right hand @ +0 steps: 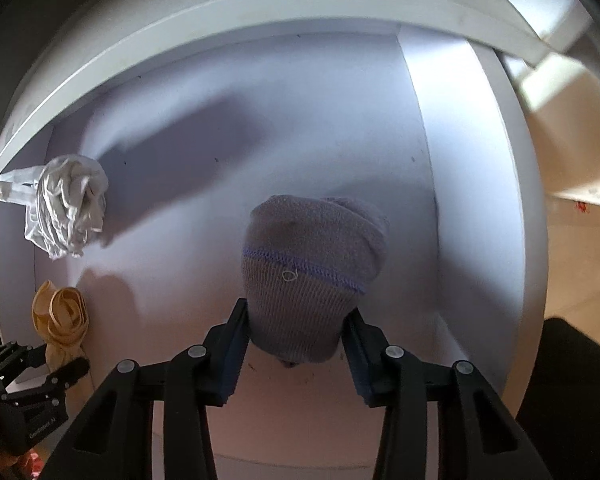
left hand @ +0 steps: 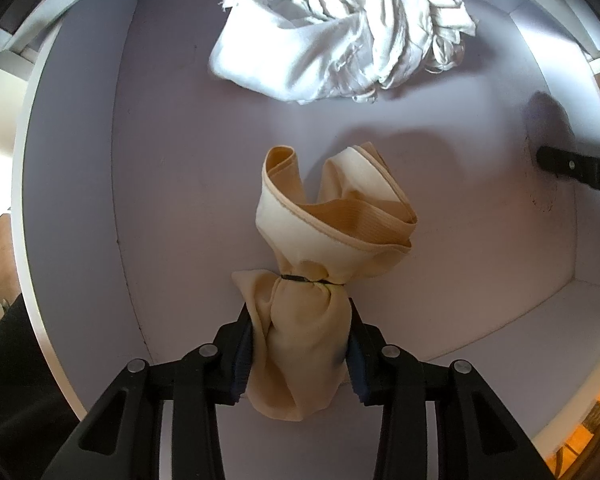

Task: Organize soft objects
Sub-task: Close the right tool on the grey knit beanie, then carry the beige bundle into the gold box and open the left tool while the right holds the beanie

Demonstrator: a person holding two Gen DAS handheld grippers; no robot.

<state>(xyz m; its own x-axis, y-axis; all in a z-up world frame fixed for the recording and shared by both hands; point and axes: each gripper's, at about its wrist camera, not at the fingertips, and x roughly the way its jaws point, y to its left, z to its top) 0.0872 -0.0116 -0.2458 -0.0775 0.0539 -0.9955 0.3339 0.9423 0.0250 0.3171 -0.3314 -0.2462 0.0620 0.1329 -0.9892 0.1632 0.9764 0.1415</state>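
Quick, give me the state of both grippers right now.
Left gripper: shut on the beige tied garment, held over the white drawer.
Right gripper: shut on the grey knit sock bundle.

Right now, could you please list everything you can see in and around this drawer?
Drawer: one, white, open, holding all three bundles.
Tied cloth bundle: one, beige and cream, bound with a dark band, near the drawer's left side.
Crumpled cloth: one, white, lying loose beyond the beige bundle.
Rolled knit item: one, grey with a blue stitched line, near the right wall.
Left gripper: one, black, clamped on the beige bundle.
Right gripper: one, black, jaws against the knit item.
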